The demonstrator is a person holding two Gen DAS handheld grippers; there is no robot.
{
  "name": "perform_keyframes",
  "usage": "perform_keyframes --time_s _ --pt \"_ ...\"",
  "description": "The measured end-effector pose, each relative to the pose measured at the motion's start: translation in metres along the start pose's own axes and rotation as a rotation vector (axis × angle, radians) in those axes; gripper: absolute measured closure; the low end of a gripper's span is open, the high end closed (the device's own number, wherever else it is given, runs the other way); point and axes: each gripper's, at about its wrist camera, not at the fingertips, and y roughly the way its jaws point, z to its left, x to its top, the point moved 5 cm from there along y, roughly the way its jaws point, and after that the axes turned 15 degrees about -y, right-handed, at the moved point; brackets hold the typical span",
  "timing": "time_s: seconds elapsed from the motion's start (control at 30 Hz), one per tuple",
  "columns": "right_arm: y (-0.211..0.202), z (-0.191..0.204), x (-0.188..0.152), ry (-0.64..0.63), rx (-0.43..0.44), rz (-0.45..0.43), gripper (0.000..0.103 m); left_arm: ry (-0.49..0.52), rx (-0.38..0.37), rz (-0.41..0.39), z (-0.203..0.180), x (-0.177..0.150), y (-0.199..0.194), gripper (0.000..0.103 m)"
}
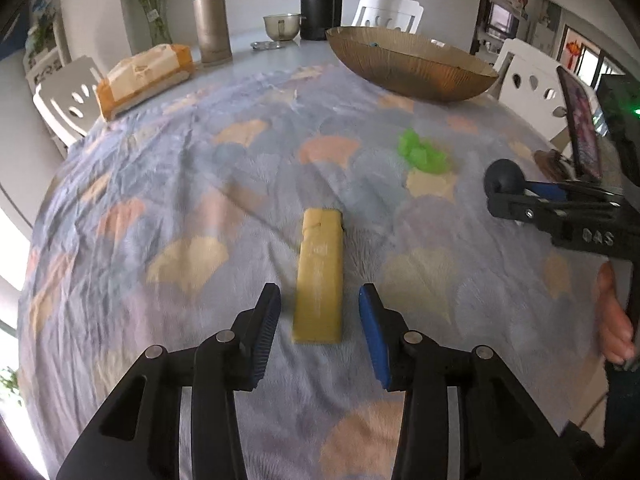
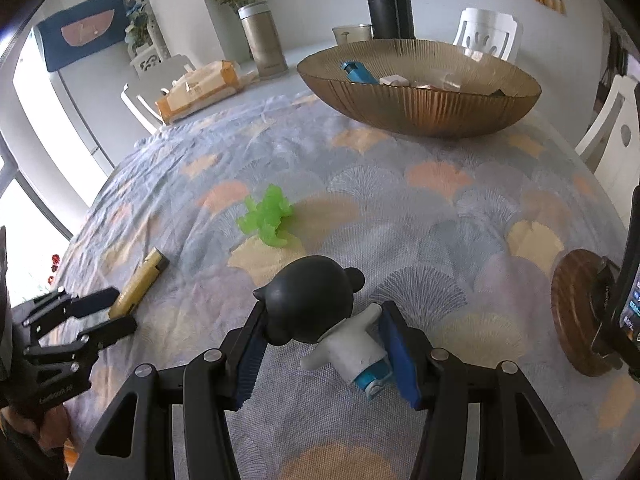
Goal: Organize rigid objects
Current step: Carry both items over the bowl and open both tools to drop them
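A gold rectangular bar [image 1: 320, 276] lies flat on the patterned cloth, pointing away from me. My left gripper [image 1: 320, 294] is open; its pads flank the bar's near end with gaps on both sides. From the right wrist view, the left gripper [image 2: 114, 312] sits at the bar's [image 2: 140, 280] near end. My right gripper [image 2: 324, 320] is shut on a toy figure [image 2: 316, 296] with a round black head, white body and blue legs, tilted between the pads. A green plastic toy [image 2: 270, 216] lies mid-table. A wide amber bowl [image 2: 420, 112] at the back holds a blue item and several small pieces.
A phone on a round wooden stand [image 2: 576, 312] is at the right edge. A tissue pack [image 1: 144, 76], a tall canister [image 1: 211, 24] and a metal cup [image 1: 282, 26] stand at the far side. White chairs ring the table. A person's hand [image 1: 612, 320] holds the right gripper.
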Motion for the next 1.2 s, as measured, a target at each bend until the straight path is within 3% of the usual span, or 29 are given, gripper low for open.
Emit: perform_keyframes --time_s 0.13,0.27,0.47,0.63,0.8,0.97,1.07,1.2 --pt "0.001 0.004 0.0 -0.033 -0.036 0.011 0.049 0.003 0.01 -0.013 -0.011 0.005 0.004 0.082" --pt "-0.002 0.009 0.001 -0.06 -0.039 -0.005 0.049 -0.005 -0.02 -0.055 -0.021 0.009 -0.004 0.082" --pt "-0.024 0.005 0.003 -0.032 -0.003 -0.115 0.049 0.005 -0.115 -0.187 -0.04 0.035 -0.046 0.082" --pt "-0.045 -0.005 0.015 -0.014 -0.028 -0.129 0.049 0.023 -0.2 -0.286 -0.064 0.075 -0.078 0.082" --pt "-0.1 -0.036 0.057 0.029 -0.086 -0.249 0.049 0.028 -0.292 -0.332 -0.093 0.131 -0.088 0.082" --pt "-0.113 -0.089 0.103 0.201 -0.18 -0.297 0.049 0.027 -0.339 -0.335 -0.126 0.191 -0.065 0.082" --pt "-0.087 -0.124 0.122 0.329 -0.261 -0.25 0.049 0.029 -0.307 -0.318 -0.139 0.218 -0.031 0.082" --pt "-0.052 -0.149 0.138 0.402 -0.313 -0.215 0.049 0.047 -0.271 -0.292 -0.148 0.23 0.007 0.082"
